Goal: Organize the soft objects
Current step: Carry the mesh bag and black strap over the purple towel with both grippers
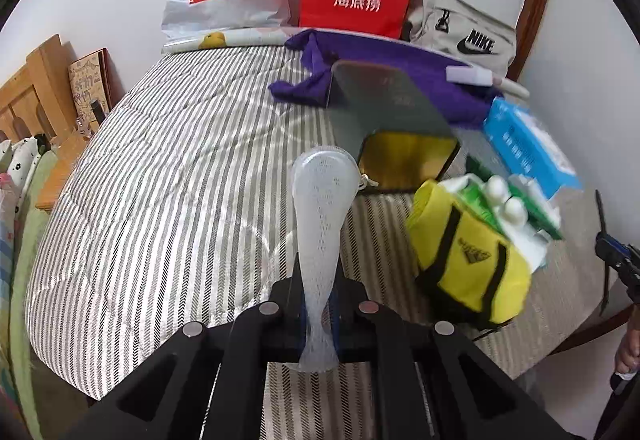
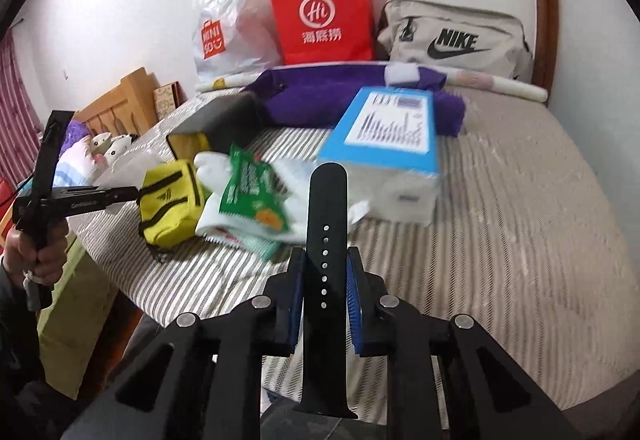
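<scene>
My left gripper (image 1: 318, 304) is shut on a white translucent mesh pouch (image 1: 322, 207), pinched at its narrow end, and the rounded end sticks up over the striped bed cover (image 1: 168, 175). My right gripper (image 2: 326, 272) is shut on a black watch strap (image 2: 327, 207) with a row of holes, which stands upright between the blue pads (image 2: 355, 292). Ahead lie a small yellow bag (image 1: 464, 252) (image 2: 170, 199), a green packet (image 1: 516, 207) (image 2: 252, 195) on white gloves (image 2: 212, 163), and a purple cloth (image 1: 400, 63) (image 2: 332, 95).
A blue box (image 2: 388, 127), an open dark box with a gold inside (image 1: 408, 159), a red paper bag (image 2: 324, 19), a white plastic shopping bag (image 2: 228, 23) and a grey sports bag (image 2: 452, 35) stand along the wall. A wooden headboard (image 1: 36, 87) is at the left.
</scene>
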A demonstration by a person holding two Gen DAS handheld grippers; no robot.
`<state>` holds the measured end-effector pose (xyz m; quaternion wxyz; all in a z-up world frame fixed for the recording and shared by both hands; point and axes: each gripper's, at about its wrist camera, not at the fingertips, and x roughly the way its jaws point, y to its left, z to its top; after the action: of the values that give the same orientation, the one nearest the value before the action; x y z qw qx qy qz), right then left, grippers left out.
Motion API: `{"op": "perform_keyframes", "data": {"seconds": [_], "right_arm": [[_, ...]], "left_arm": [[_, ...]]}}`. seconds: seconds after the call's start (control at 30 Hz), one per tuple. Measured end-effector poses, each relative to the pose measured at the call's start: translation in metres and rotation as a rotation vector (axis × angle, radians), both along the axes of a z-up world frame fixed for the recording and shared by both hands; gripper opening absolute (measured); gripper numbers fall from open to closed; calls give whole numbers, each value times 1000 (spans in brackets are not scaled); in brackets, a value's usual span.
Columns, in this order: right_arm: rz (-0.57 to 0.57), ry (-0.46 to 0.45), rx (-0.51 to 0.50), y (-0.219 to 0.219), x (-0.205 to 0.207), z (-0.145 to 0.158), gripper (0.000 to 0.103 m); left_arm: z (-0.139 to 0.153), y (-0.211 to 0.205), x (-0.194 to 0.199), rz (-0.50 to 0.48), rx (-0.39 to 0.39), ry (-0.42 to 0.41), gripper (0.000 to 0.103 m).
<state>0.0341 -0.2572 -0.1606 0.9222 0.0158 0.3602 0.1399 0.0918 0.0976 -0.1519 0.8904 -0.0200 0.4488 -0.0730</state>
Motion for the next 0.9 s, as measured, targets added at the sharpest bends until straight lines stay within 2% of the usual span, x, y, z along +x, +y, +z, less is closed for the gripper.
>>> {"op": "perform_keyframes", "data": {"seconds": [0.2,0.4,0.67,0.9], "right_arm": [[-12,-27,-17,-6,16,22,20],[-15,-45,-18,-12,46,44,20],[5,-52,-11,-13,102,67,20],[29,-41,-4,-12,168,75,20]], "left_arm": [[32,-1,7,-9,-13,-29,9],[59,-9,32,-4,-11,-52,9],[75,-24,82,7,8,-48,9],[77,-31,129,17,-11,-24,9]]}}
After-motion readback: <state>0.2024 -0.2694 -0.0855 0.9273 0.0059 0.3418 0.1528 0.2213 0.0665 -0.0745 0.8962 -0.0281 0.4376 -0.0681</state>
